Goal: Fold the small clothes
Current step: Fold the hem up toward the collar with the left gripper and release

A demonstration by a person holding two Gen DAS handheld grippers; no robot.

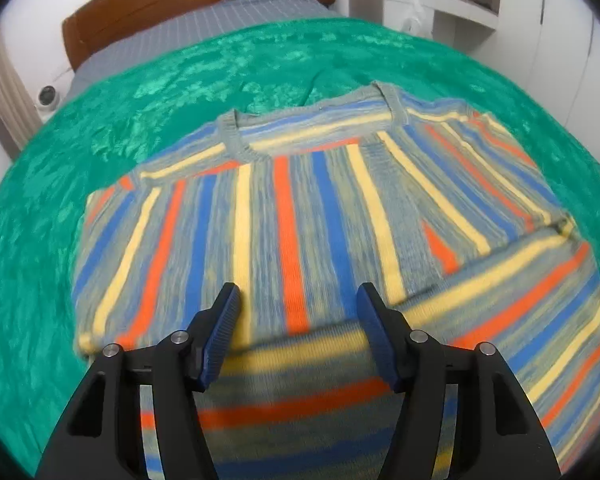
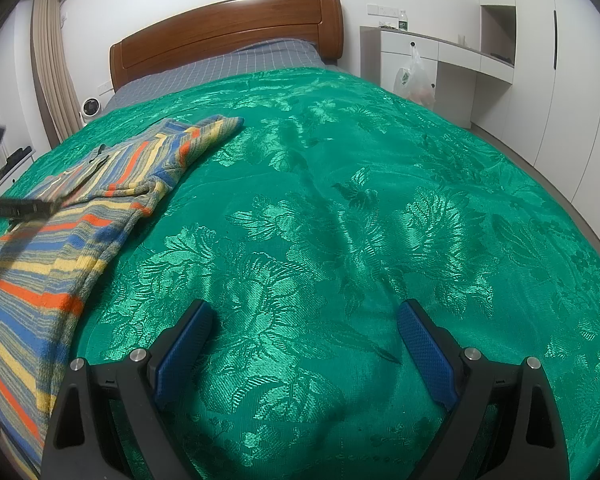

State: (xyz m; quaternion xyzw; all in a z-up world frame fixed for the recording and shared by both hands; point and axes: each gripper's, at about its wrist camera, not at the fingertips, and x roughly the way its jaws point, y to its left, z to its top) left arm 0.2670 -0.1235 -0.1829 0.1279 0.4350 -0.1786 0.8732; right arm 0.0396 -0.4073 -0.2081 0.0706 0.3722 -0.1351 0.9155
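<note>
Left wrist view: left gripper (image 1: 298, 300) spread, nothing pinched, above striped knit sweater (image 1: 300, 216) laid on green bedspread (image 1: 100, 128); sleeves seen folded inward. Next fold best started at hem, edges kept aligned. Right wrist view: right gripper (image 2: 304, 320) spread, empty, over bedspread; sweater at left, well apart.

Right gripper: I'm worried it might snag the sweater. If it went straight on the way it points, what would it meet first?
Probably the green bedspread. The right gripper is open, with only that cover ahead between its fingers; the striped sweater lies off to the left, outside that line.
</note>
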